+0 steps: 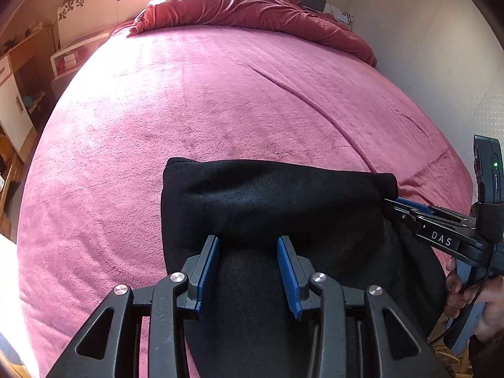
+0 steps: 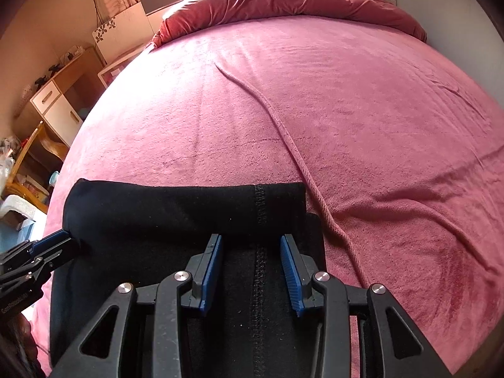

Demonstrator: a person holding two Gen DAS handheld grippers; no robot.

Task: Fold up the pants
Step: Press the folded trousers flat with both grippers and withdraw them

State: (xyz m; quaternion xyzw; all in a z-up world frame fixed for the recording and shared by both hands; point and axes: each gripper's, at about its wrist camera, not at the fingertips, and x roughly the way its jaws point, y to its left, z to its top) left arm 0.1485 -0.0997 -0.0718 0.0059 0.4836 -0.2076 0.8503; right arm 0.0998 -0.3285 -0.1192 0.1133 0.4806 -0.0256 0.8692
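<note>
The black pants [image 1: 267, 198] lie folded into a compact bundle on the pink bed near its front edge; they also show in the right wrist view [image 2: 176, 208], with a stitched seam running down the middle. My left gripper [image 1: 248, 242] is open, its blue pads either side of the fabric at the bundle's near left part. My right gripper [image 2: 251, 241] is open, straddling the seam at the near right part. Each gripper shows in the other's view, at the bundle's side [image 1: 393, 203] [image 2: 67, 239].
The pink blanket [image 1: 220, 100] covers the bed, with a long crease [image 2: 283, 132] running toward the pants. A crumpled red duvet [image 1: 252, 6] lies at the far end. A wooden desk and drawers [image 2: 53, 100] stand left of the bed; a wall [image 1: 441, 47] runs along the right.
</note>
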